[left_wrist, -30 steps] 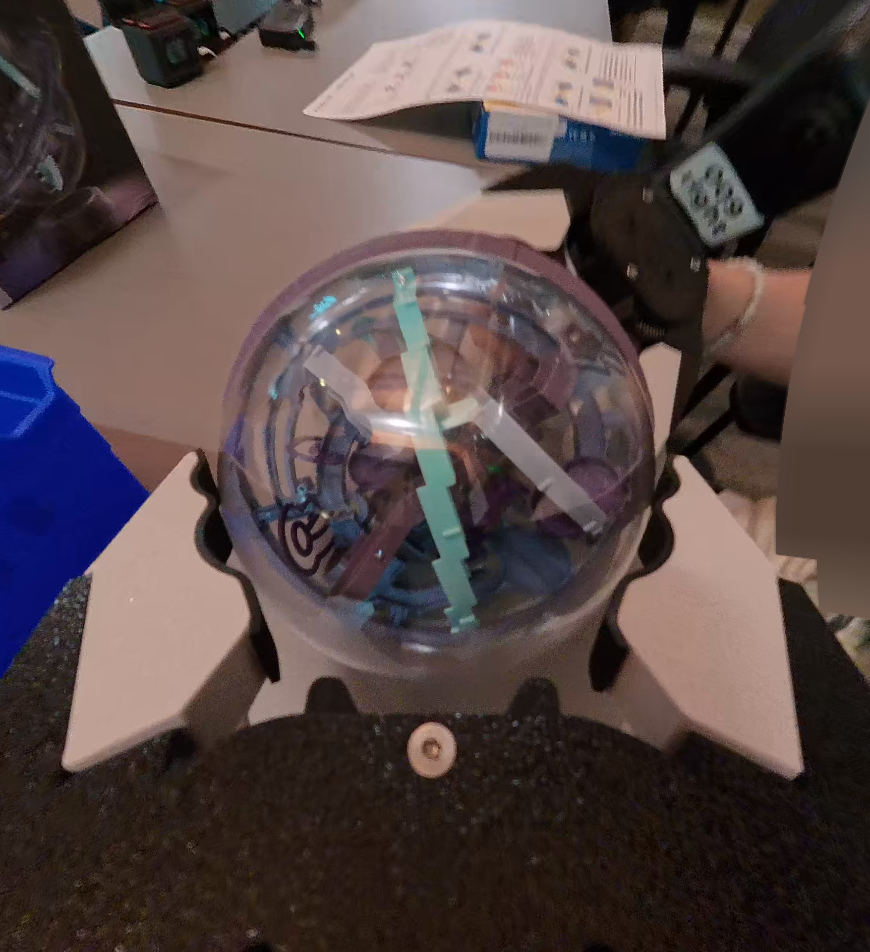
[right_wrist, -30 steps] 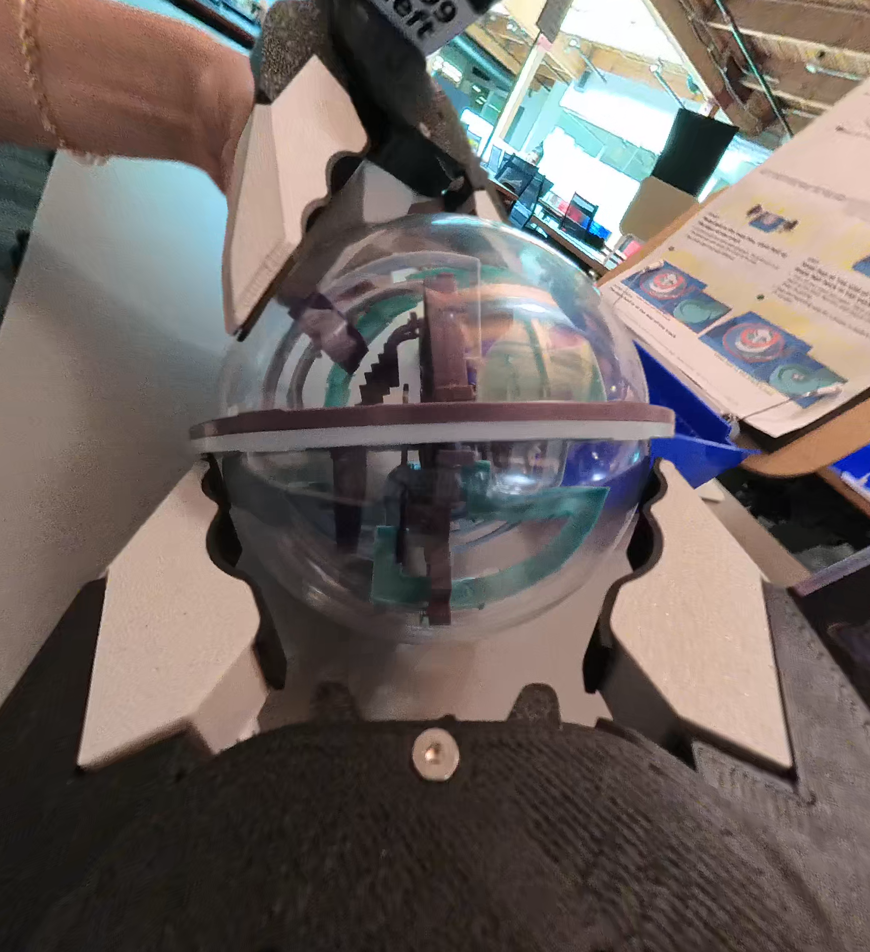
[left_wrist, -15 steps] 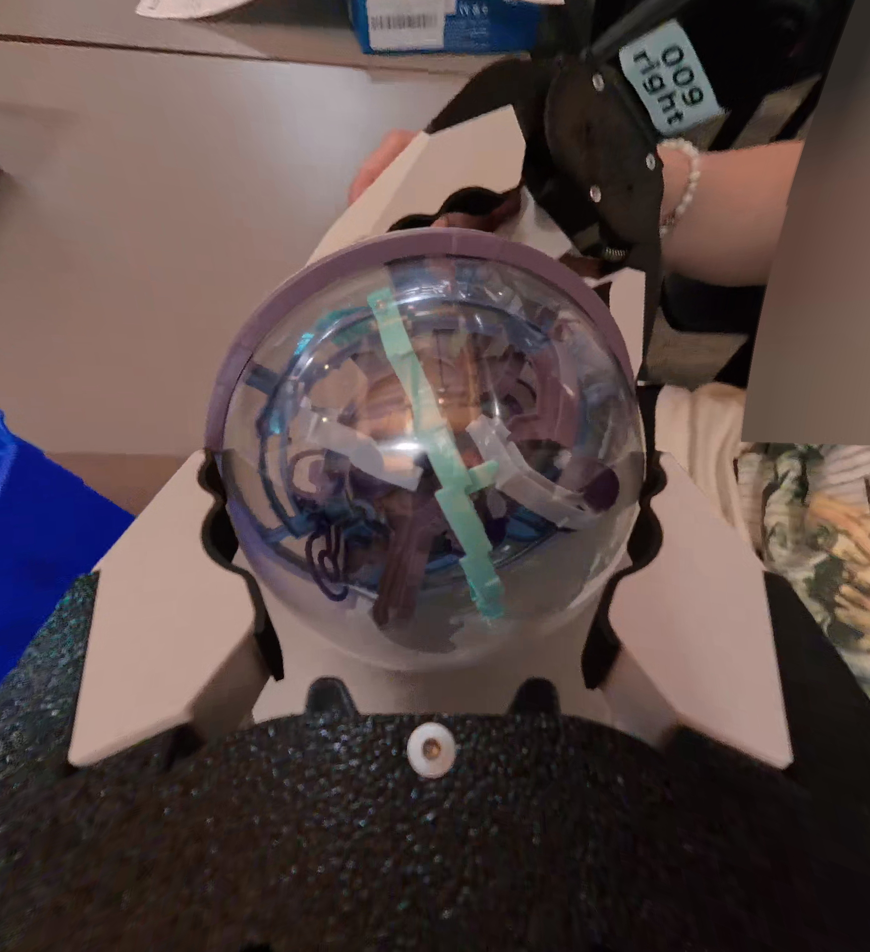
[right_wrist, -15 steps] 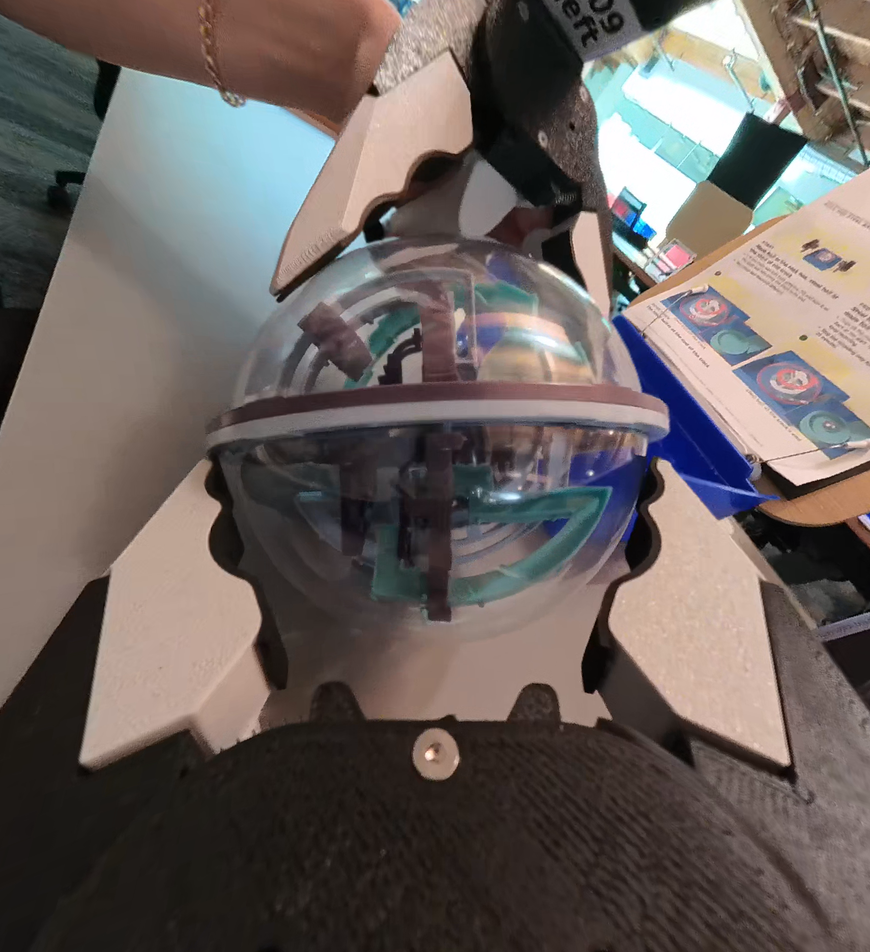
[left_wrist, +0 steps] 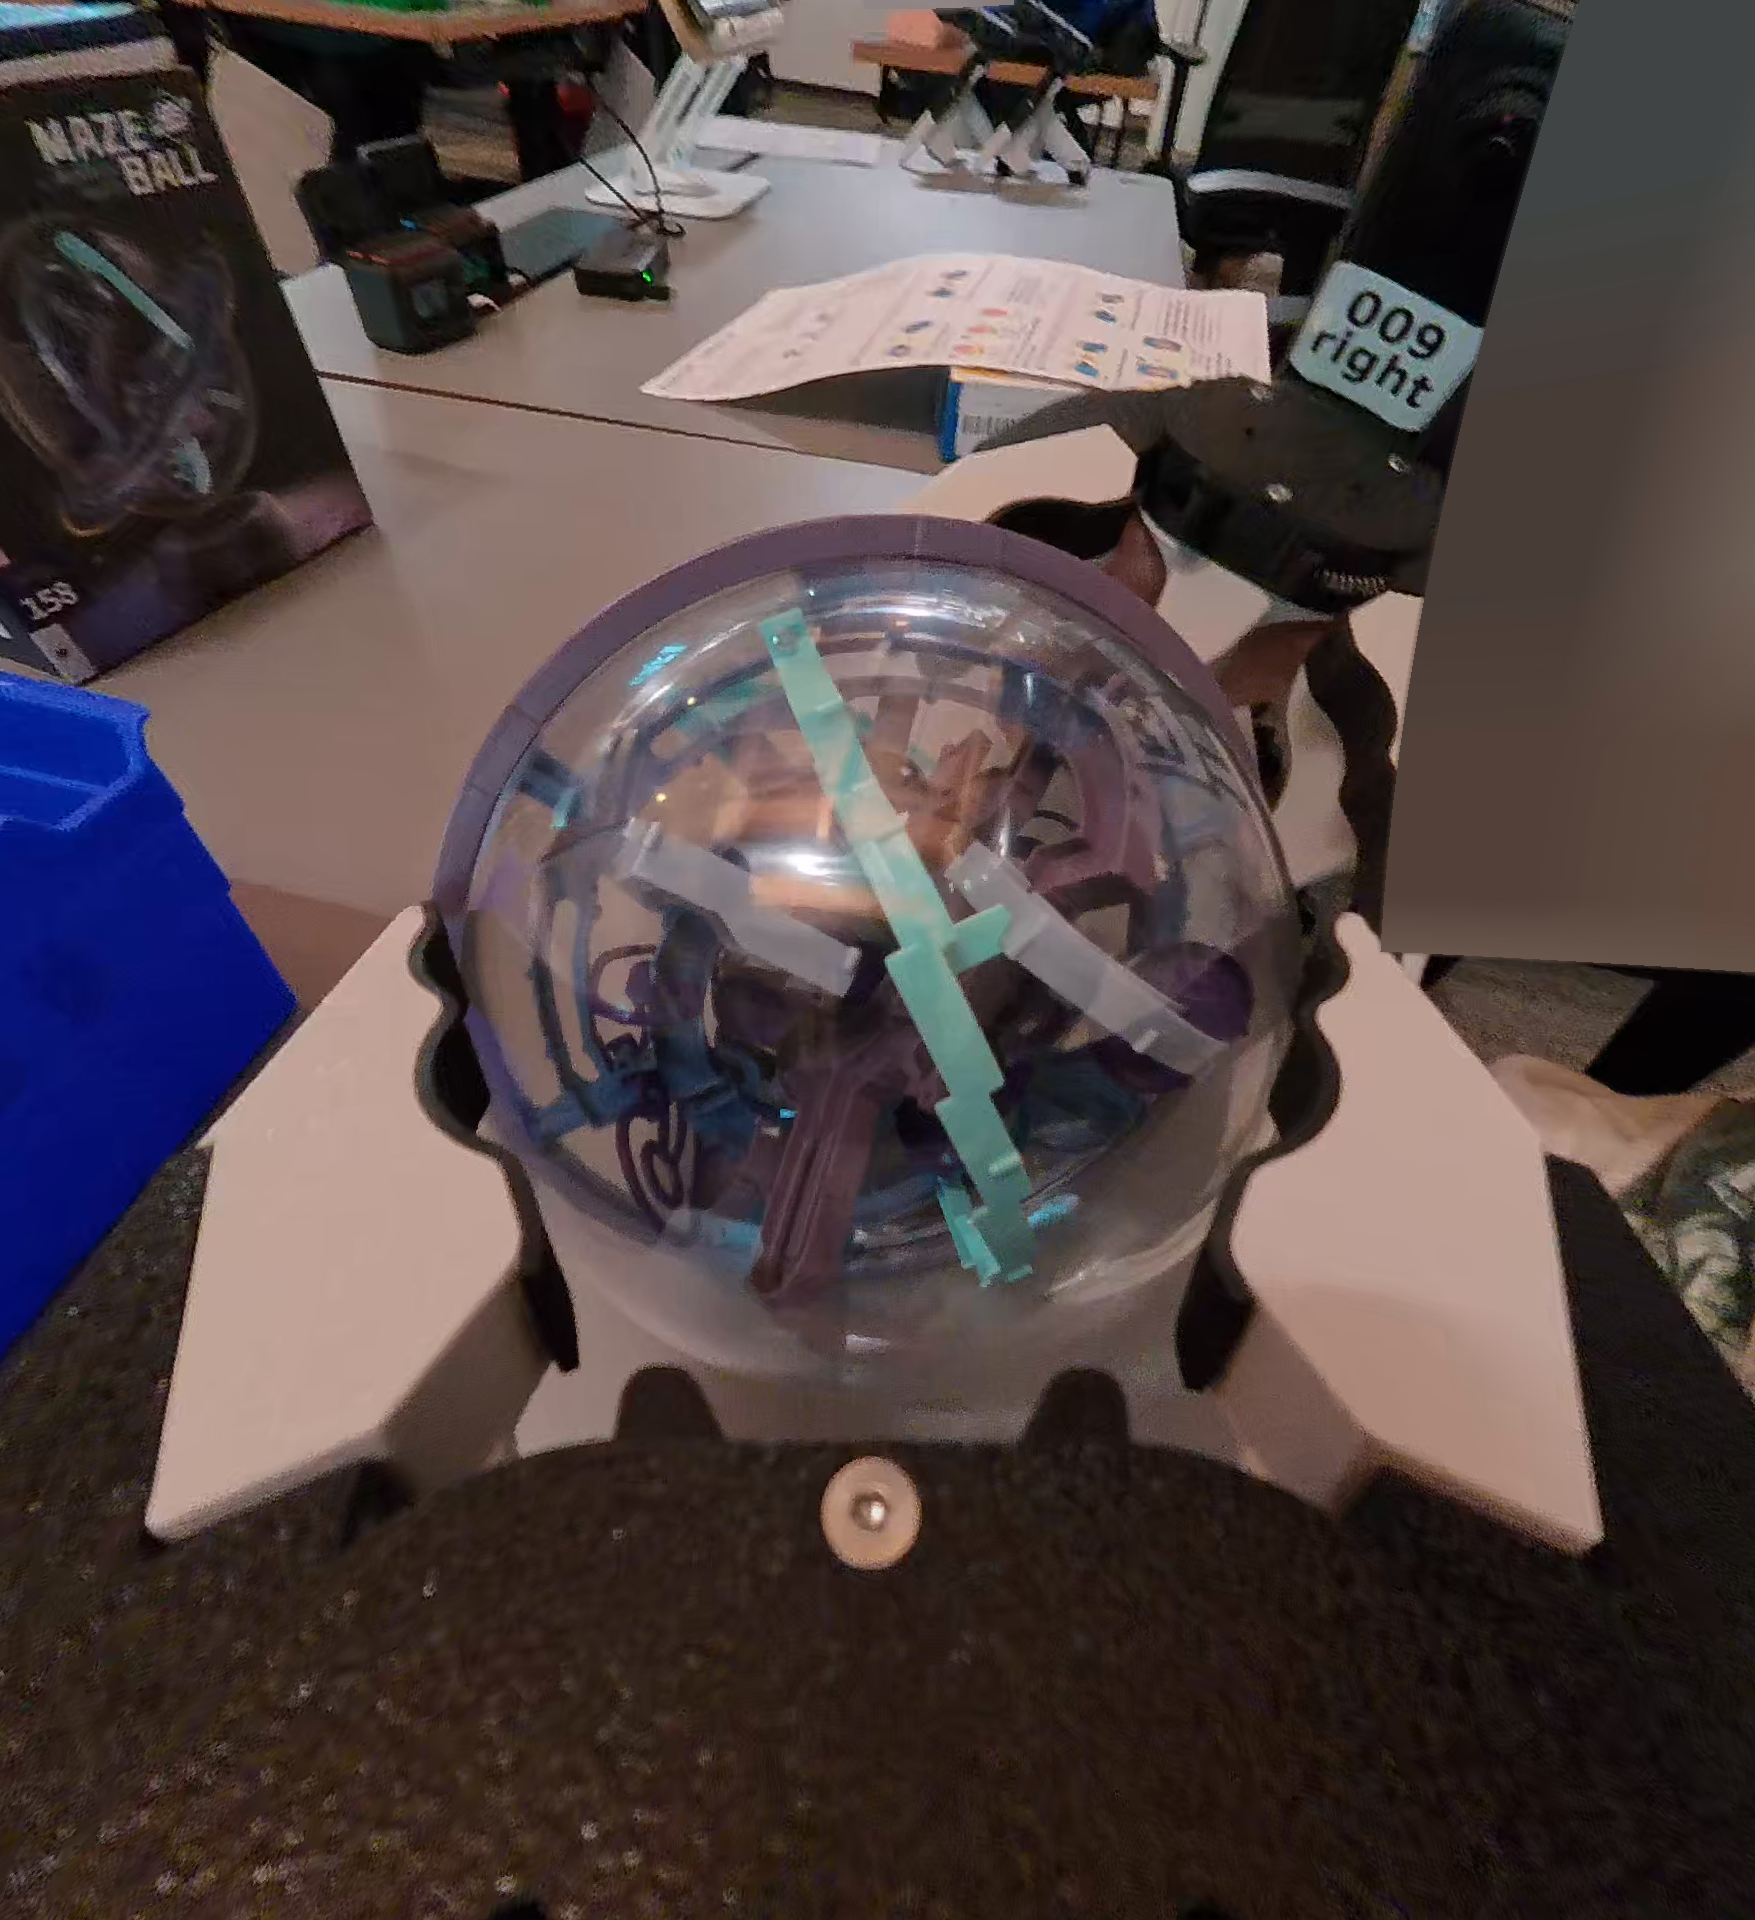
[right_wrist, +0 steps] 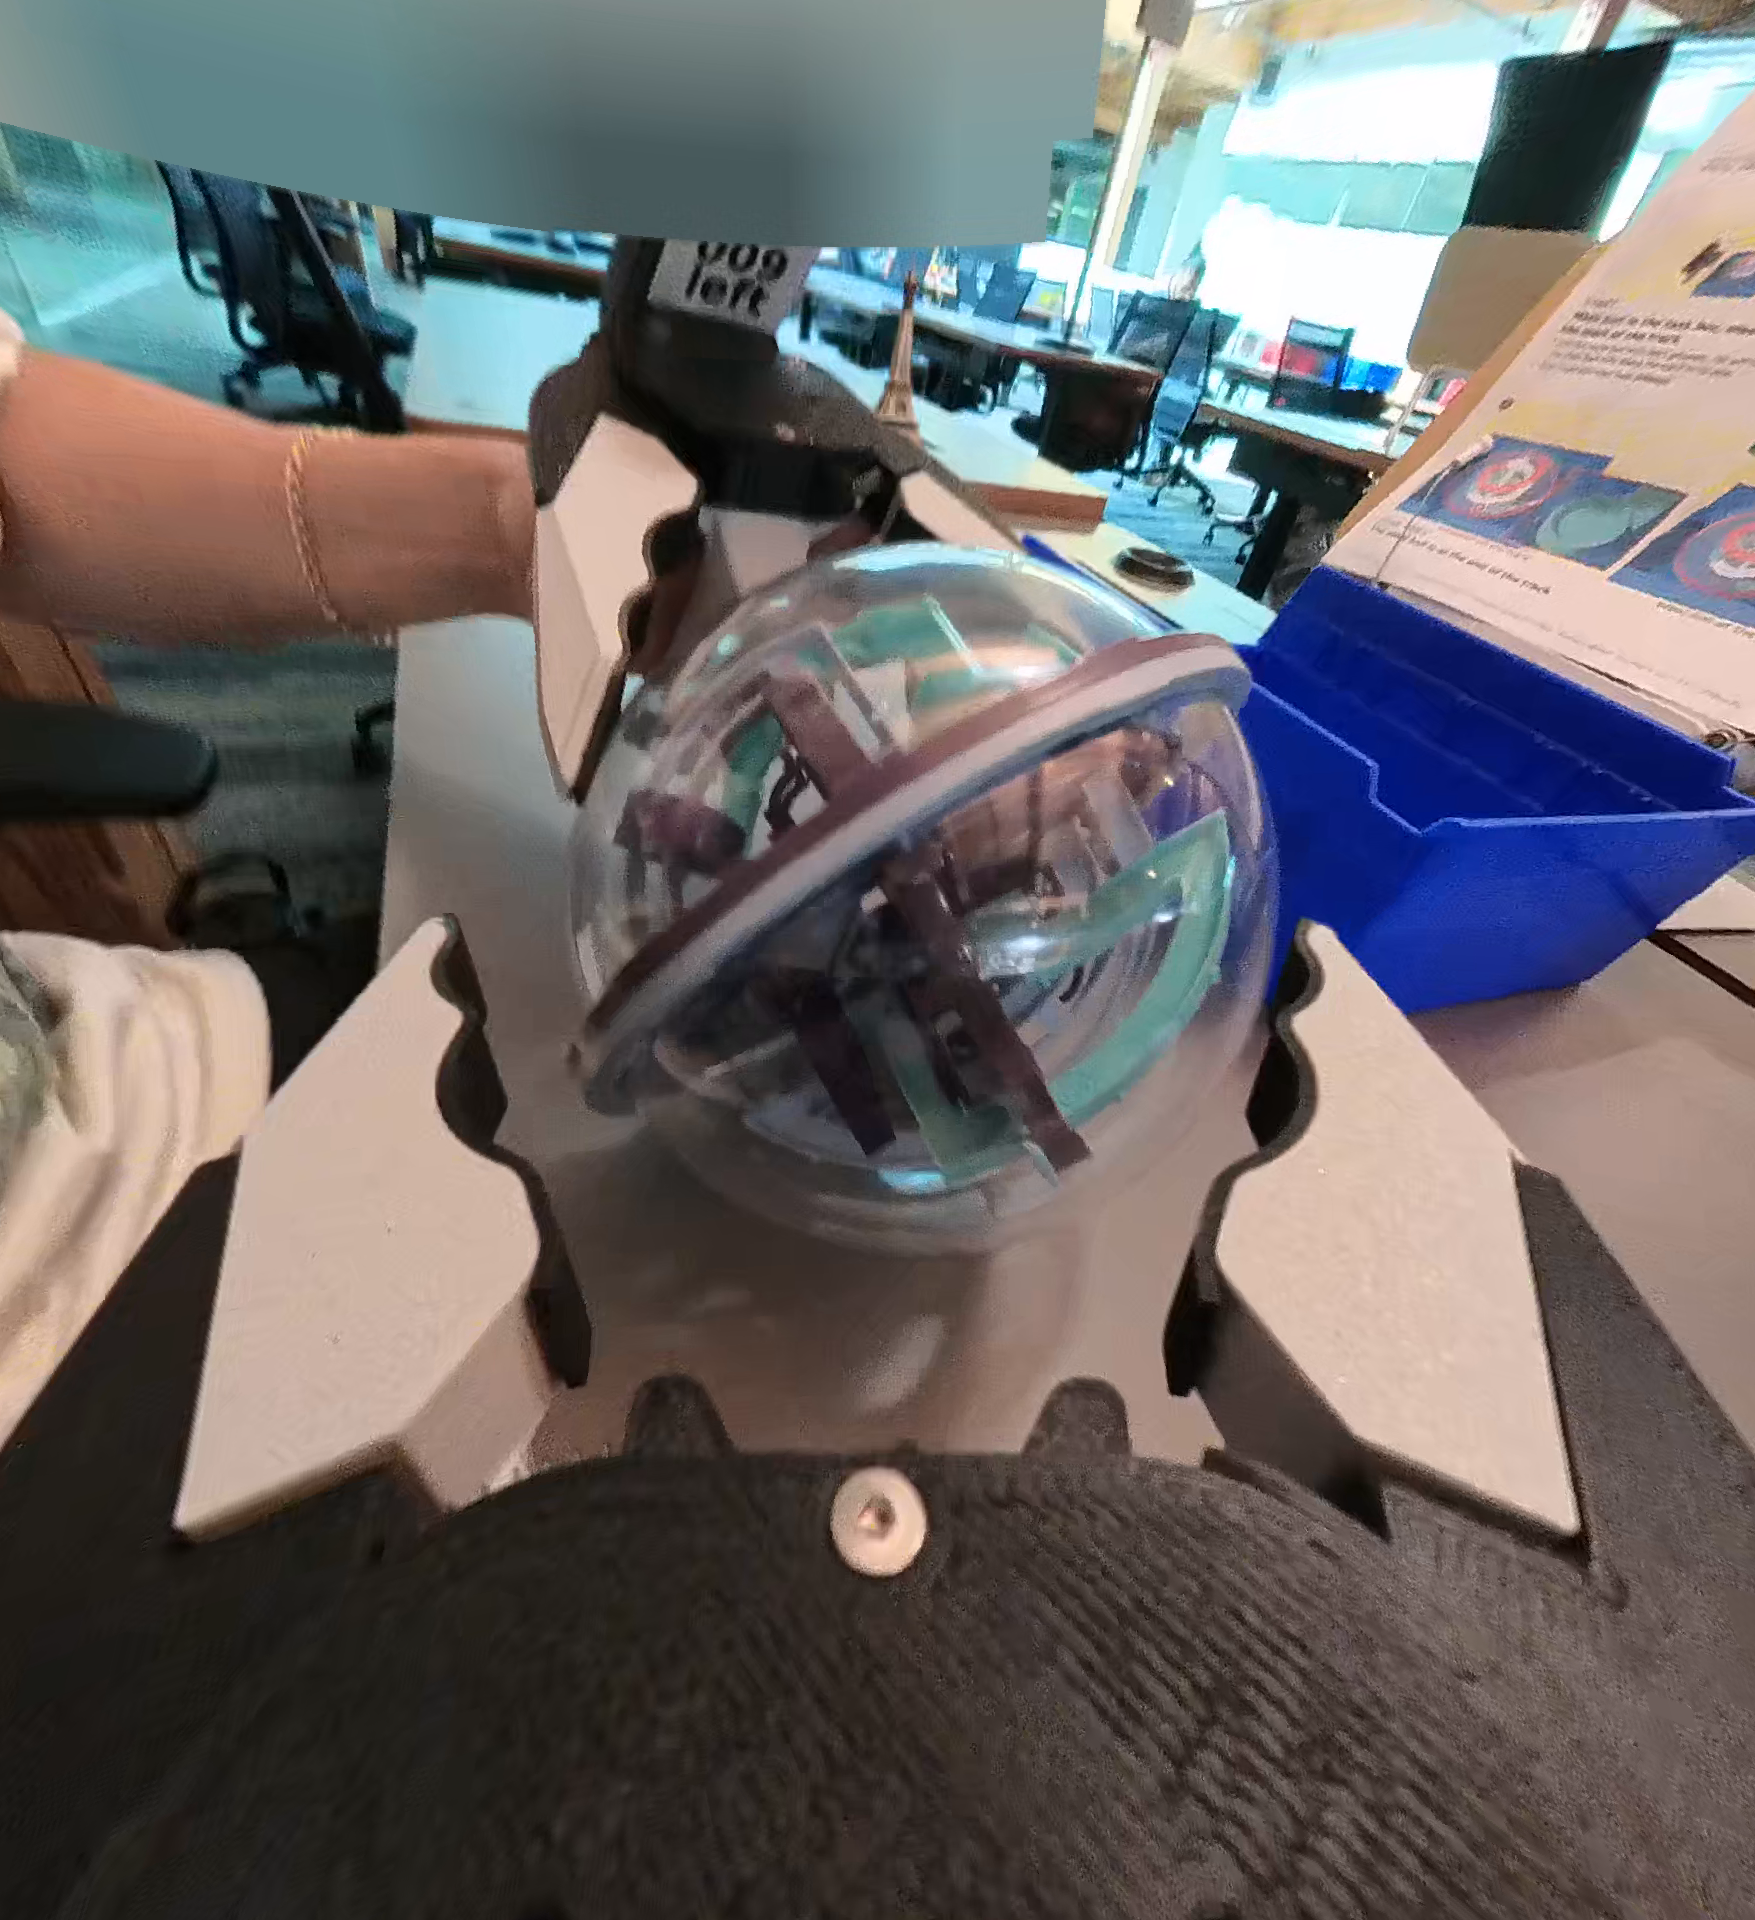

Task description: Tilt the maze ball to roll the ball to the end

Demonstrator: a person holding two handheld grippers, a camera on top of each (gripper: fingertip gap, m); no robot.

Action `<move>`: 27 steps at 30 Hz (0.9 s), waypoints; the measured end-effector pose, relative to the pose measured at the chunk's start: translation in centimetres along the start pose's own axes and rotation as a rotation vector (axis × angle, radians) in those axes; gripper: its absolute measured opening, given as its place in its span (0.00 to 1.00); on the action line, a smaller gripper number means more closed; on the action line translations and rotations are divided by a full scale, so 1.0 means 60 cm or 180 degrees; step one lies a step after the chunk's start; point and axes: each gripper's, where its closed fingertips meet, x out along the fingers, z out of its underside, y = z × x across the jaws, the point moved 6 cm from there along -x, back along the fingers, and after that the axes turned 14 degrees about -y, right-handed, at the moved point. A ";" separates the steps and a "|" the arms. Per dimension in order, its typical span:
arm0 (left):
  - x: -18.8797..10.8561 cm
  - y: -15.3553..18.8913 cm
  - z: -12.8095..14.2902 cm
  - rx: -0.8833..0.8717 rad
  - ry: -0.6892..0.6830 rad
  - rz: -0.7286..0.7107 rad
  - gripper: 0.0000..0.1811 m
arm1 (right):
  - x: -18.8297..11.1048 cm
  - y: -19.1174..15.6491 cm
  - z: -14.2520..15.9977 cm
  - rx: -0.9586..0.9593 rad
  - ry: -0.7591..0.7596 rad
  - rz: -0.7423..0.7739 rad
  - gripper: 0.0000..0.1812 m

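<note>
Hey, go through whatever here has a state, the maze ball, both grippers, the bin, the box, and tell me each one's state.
maze ball: tilted, its purple seam ring slanting; inner ball not discernible.
left gripper: shut on maze ball, pressing both sides.
right gripper: open, a gap showing on one side.
blue bin: open-topped, visible part empty.
maze ball box: standing upright.
</note>
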 end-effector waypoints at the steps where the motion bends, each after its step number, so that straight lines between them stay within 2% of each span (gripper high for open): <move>1: 0.000 0.001 0.001 -0.0038 0.0042 -0.0040 0.83 | 0.005 -0.002 -0.002 0.0006 0.0015 0.0034 0.78; 5: -0.004 0.002 0.005 -0.0027 0.0100 -0.0020 0.82 | 0.033 0.004 0.005 -0.0379 -0.0341 0.0325 0.80; 9: -0.011 -0.008 0.012 0.0165 -0.0315 0.0031 0.86 | 0.039 0.007 0.003 -0.0440 -0.0331 0.0237 0.80; 12: -0.018 -0.019 -0.002 0.0413 -0.0478 0.0041 0.87 | 0.038 0.008 0.005 -0.0412 -0.0267 0.0240 0.79; 15: -0.018 -0.029 -0.017 0.0734 -0.0768 0.0277 0.87 | 0.037 0.009 0.005 -0.0441 -0.0280 0.0217 0.79; 21: 0.006 -0.039 -0.025 0.0782 -0.1477 0.0915 0.87 | 0.038 0.009 0.004 -0.0405 -0.0275 0.0224 0.79; 27: 0.014 -0.045 -0.029 0.0665 -0.1300 0.1021 0.87 | 0.034 0.015 0.009 -0.0313 -0.0212 0.0269 0.79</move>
